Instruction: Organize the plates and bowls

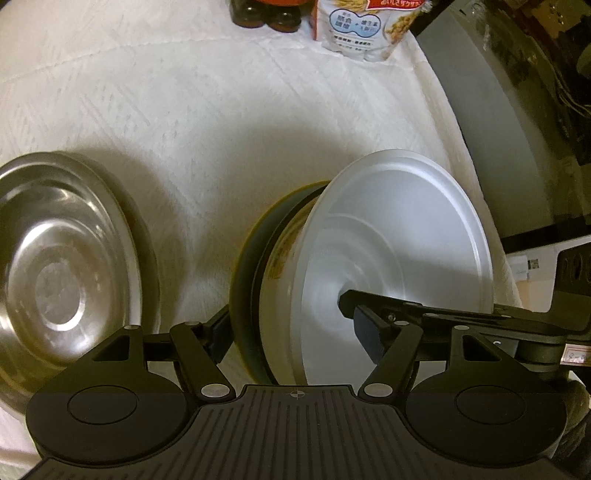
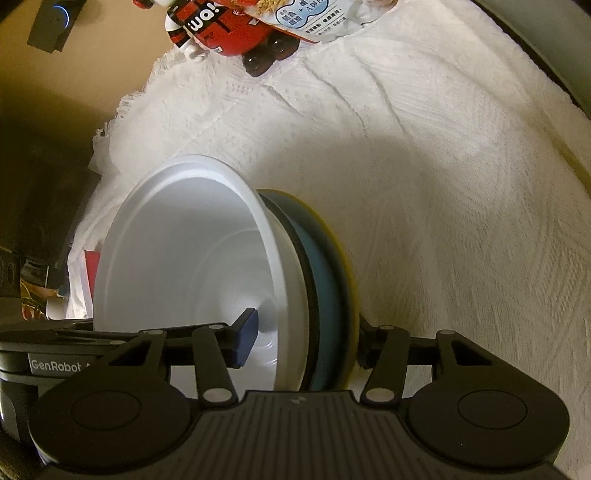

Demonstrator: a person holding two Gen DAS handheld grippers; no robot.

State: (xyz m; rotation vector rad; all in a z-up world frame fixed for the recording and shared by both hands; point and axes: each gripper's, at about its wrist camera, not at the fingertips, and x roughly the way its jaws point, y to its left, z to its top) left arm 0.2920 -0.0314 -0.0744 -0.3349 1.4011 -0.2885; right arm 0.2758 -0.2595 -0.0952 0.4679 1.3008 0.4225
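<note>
While both grippers straddle it: we see a tilted stack, white plastic bowl (image 1: 399, 236) nested in a blue-and-yellow dish (image 2: 327, 280).
Left gripper (image 1: 291, 332): clamped across the stack.
Right gripper (image 2: 303, 339): clamped likewise.
Steel plate (image 1: 55, 258): flat on white tablecloth (image 1: 221, 110), apart.

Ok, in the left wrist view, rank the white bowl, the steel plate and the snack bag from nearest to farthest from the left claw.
1. White bowl: between the left claw's fingers, stacked with other dishes.
2. Steel plate: just left of the claw, on the white cloth.
3. Snack bag: far across the cloth, at the top edge.
</note>
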